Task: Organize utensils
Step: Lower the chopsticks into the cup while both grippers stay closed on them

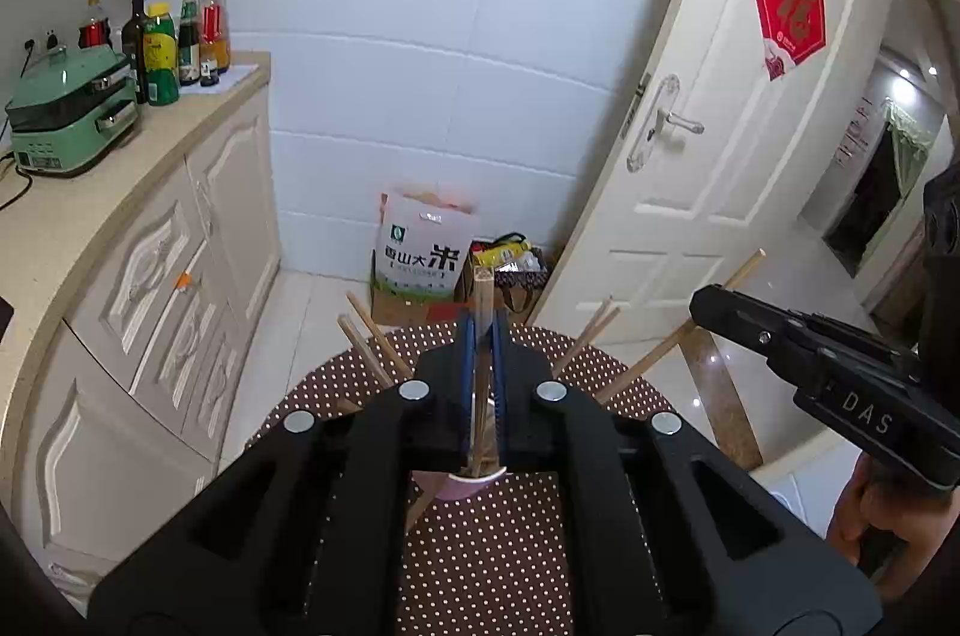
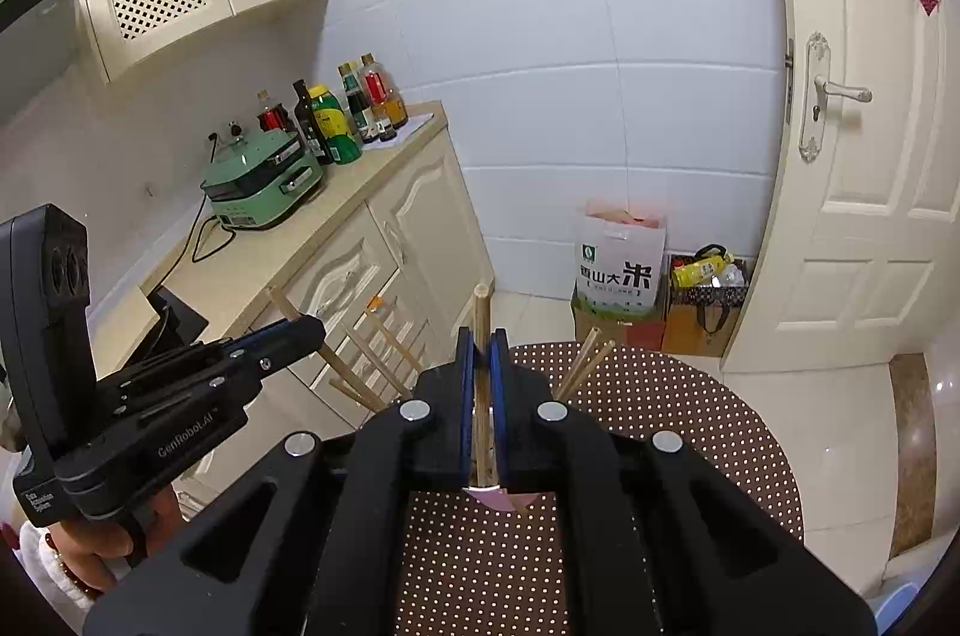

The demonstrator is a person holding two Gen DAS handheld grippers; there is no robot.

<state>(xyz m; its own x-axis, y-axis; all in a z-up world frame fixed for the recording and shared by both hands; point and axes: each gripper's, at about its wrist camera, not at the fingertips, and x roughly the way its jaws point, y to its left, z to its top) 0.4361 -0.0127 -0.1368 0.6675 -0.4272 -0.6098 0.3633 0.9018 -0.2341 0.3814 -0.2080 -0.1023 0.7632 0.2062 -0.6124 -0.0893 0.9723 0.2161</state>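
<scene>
left gripper [image 1: 482, 336] clamped on a chopstick [image 1: 483, 300] | right gripper [image 2: 482, 354] clamped on another chopstick [image 2: 480, 318] | pink cup [image 1: 471, 486] below | polka-dot table [image 1: 492, 564], kitchen

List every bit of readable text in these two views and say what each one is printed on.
"DAS": on the right gripper body, seen from the left wrist.
"GenRobot.AI": on the left gripper body, seen from the right wrist.
"山大米": on the white rice bag.
"福": gold, on the red door poster.
Bottle labels and small print: too small to read.
</scene>
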